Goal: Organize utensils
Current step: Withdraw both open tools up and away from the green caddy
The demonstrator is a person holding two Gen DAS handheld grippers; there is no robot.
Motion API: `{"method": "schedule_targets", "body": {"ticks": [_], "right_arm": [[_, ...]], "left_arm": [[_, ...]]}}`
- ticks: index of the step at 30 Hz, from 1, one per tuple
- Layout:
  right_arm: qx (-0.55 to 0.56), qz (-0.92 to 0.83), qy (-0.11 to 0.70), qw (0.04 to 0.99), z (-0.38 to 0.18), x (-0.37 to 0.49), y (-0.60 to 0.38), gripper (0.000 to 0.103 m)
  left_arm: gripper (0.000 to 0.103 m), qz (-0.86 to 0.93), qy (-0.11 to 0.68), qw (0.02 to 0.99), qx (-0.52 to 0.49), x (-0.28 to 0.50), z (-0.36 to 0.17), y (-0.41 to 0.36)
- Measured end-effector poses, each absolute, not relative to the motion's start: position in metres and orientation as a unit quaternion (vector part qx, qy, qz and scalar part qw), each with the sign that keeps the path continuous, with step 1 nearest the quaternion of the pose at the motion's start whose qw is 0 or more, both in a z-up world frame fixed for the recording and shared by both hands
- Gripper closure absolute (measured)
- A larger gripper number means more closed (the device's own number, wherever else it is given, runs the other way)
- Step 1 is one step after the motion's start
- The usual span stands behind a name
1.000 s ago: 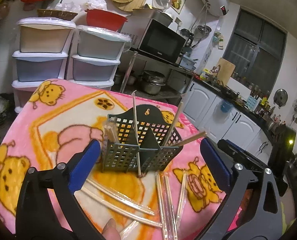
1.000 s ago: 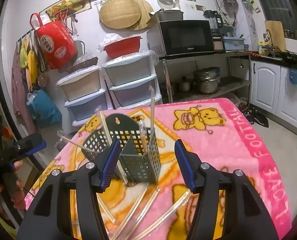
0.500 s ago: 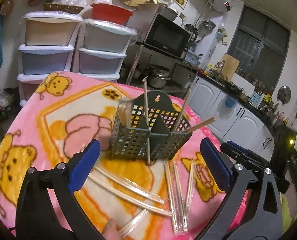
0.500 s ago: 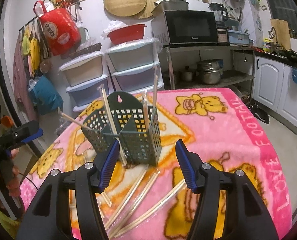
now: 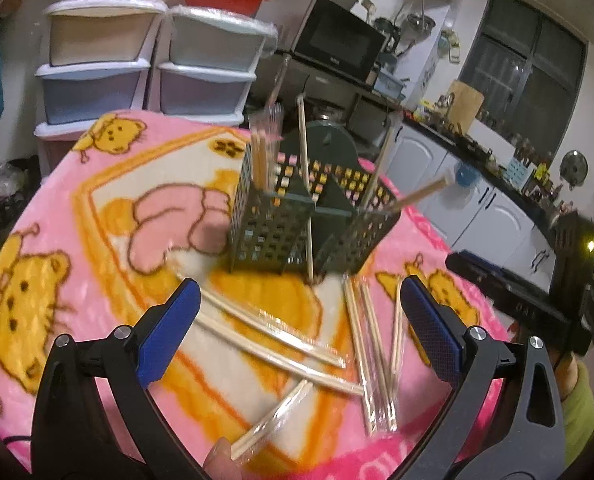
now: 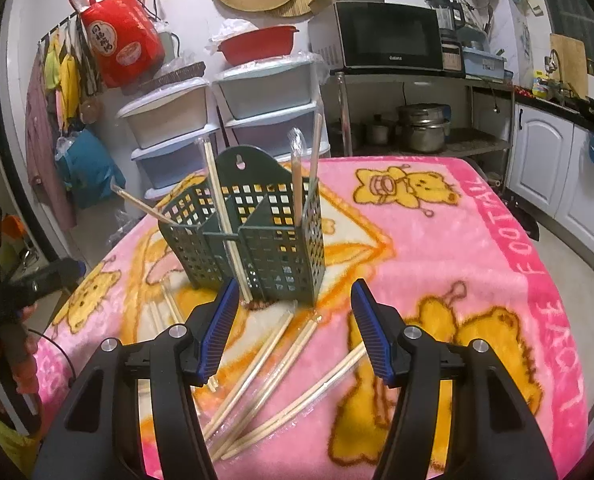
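Utensil holder (image 6: pixel 253 240) is standing on the blanket (image 6: pixel 437 248), with several chopsticks (image 6: pixel 297 176) standing upright in its compartments. Wrapped chopsticks (image 6: pixel 265 364) are lying scattered on the blanket before it. Storage drawers (image 6: pixel 225 120) are sitting behind, apparently with a microwave (image 6: pixel 385 38) to their right.

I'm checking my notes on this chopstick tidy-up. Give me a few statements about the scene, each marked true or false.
1. Both tools are open and hold nothing. True: left tool, right tool.
2. The green holder lies on its side. False: it stands upright on the pink blanket.
3. Wrapped chopsticks lie on the blanket. True.
4. The holder is empty. False: several chopsticks stand in it.
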State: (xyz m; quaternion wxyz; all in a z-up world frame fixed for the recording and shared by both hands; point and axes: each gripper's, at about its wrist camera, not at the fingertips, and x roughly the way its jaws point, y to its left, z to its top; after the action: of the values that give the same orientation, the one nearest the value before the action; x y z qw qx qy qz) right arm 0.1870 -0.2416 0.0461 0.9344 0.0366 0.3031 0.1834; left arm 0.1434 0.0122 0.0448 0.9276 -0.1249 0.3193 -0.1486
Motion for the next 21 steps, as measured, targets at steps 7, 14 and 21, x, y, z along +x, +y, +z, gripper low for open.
{"method": "schedule_targets", "body": {"ticks": [7,14,21], "right_arm": [[0.039,0.172,0.319,0.931,0.033,0.192,-0.246,0.047],[0.042,0.167,0.330,0.928,0.025,0.195,-0.249,0.047],[0.041,0.169,0.344,0.923,0.017,0.200,-0.249,0.047]], "left_arm": [[0.011,-0.170,0.346,0.917,-0.097,0.135,0.022,-0.005],[0.011,-0.193,0.365,0.909,-0.054,0.130,0.006,-0.025],[0.020,-0.214,0.385,0.898,-0.007,0.127,-0.011,-0.048]]}}
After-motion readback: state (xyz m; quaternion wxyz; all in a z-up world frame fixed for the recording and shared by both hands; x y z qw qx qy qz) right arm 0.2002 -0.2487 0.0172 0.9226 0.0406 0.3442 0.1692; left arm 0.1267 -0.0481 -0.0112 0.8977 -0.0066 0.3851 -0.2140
